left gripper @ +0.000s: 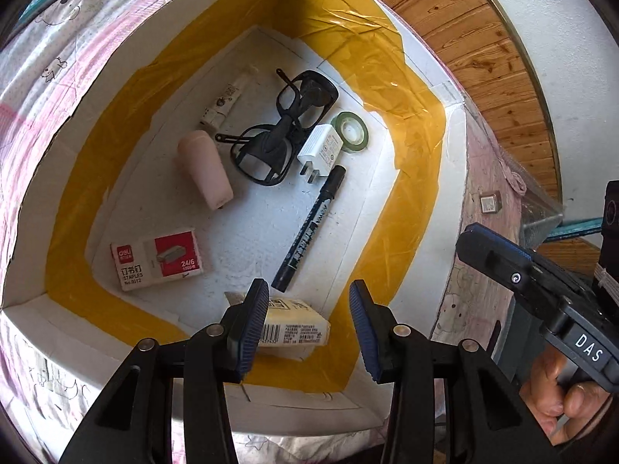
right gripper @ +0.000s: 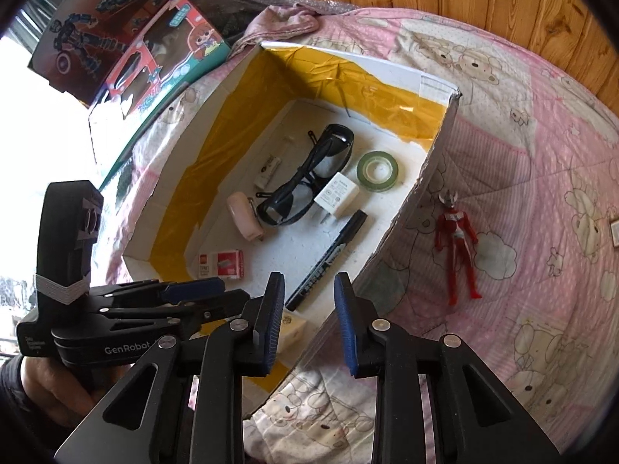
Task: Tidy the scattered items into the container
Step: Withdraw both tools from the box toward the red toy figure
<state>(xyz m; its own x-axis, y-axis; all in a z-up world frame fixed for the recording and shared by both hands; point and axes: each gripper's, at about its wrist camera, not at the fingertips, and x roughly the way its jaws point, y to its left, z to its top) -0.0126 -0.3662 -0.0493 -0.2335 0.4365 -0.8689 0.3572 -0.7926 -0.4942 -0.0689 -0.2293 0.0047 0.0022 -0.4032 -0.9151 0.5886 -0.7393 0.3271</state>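
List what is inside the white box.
In the box: sunglasses, tape roll, charger, marker, staples, pink case, a small white tube, and a yellowish carton partly hidden by the left gripper.

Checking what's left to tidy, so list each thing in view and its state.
left gripper: open, empty, over the box
right gripper: open, empty
box: open-topped, holding items
glasses: in box, arms unfolded
marker: in box, capped
charger: in box, unplugged
tape roll: in box, flat
staples box: in box, closed
red figure: outside box, lying on quilt
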